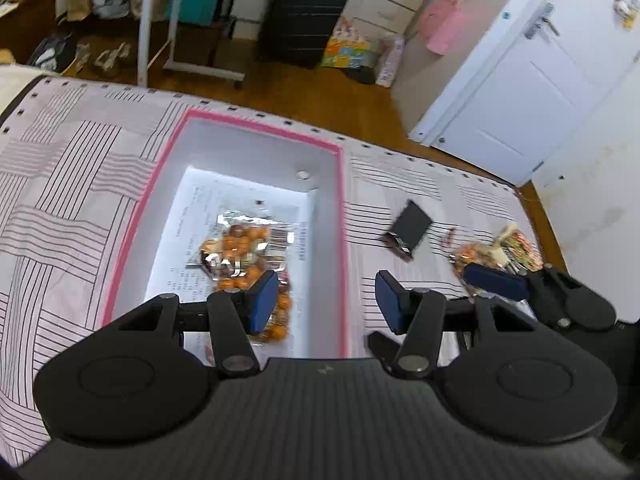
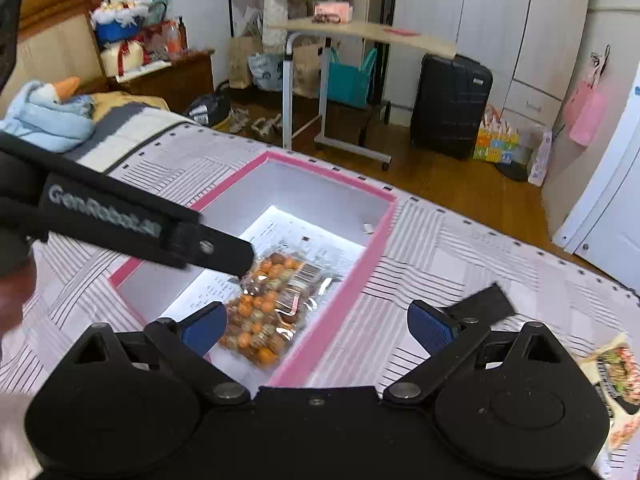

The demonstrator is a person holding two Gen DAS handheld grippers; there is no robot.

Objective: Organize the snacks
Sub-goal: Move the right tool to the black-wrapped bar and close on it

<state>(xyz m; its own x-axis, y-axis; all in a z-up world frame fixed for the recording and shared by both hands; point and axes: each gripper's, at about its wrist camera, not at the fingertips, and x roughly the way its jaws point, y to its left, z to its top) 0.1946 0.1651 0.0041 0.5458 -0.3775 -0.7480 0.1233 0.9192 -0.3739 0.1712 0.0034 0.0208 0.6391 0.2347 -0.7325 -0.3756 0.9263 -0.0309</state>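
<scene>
Ahead of the hand-held gripper, beyond the bed's striped cover [image 2: 460, 248], lies a wooden floor [image 2: 440, 176]. A black suitcase [image 2: 450, 104] stands upright on it against tall pale wardrobes [image 2: 500, 20]. To the suitcase's left is a white-framed rolling side table [image 2: 360, 34] with a light wooden top, and bags sit under it. Far left are a wooden headboard [image 2: 56, 40] and a dark nightstand [image 2: 176, 76] piled with things. To the right stands a white panelled door [image 1: 520, 92]. Daylight is soft and even.
</scene>
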